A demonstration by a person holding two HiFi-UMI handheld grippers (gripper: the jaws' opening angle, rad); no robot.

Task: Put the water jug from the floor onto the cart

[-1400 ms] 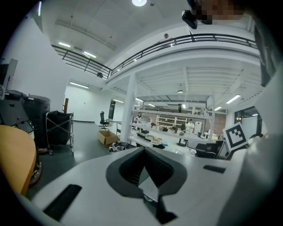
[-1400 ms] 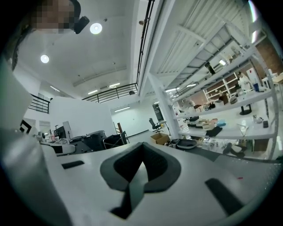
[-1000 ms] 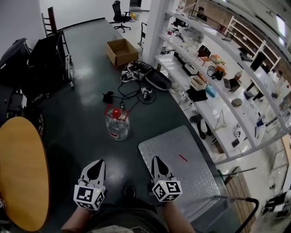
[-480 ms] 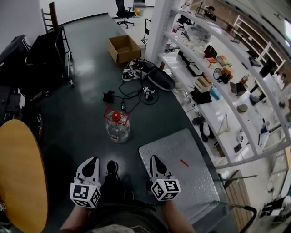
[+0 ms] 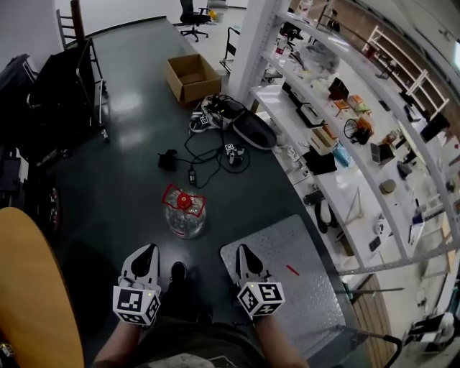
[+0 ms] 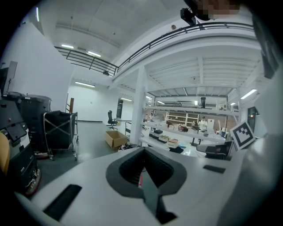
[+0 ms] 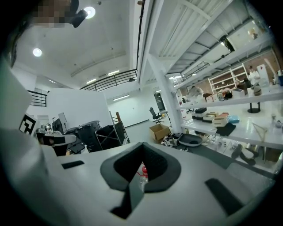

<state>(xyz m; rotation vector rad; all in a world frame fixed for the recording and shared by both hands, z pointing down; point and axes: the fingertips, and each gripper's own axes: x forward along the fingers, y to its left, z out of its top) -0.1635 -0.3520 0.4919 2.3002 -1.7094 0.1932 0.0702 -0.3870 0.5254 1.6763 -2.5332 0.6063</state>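
Nothing of the task looks done yet: the water jug [image 5: 185, 213], clear with a red cap and a red carrying handle, stands upright on the floor [image 5: 126, 180], ahead of the person and near the far left corner of the cart [image 5: 305, 295] without touching it. The left hand-held gripper [image 5: 148, 251] and the right hand-held gripper [image 5: 244, 250] are held side by side close to the body, both pointing toward the jug and well short of it. Each gripper's own view shows its ribbed pads pressed together at the tips with nothing pinched between them, and the jug's red top shows only through the narrow slit behind the tips. By my reading this is the approach; what remains is to reach the jug, spread the jaws, take hold of it, probably at the handle or neck, lift it, and set it on the cart's deck. That deck is a bare sheet of patterned metal with one small red mark [image 5: 290, 269] on it, and part of the dark push handle [image 5: 392, 338] shows at its near right end. The floor is dark, glossy and reflective. Beyond the jug lie tangled black cables [image 5: 208, 147] and an open cardboard box [image 5: 191, 77], with an office chair [image 5: 190, 13] farther off. Long white shelves [image 5: 338, 169] crowded with small items run along the right, a black framed bin [image 5: 65, 79] stands at the left, and a rounded wooden surface [image 5: 29, 287] fills the lower left corner.
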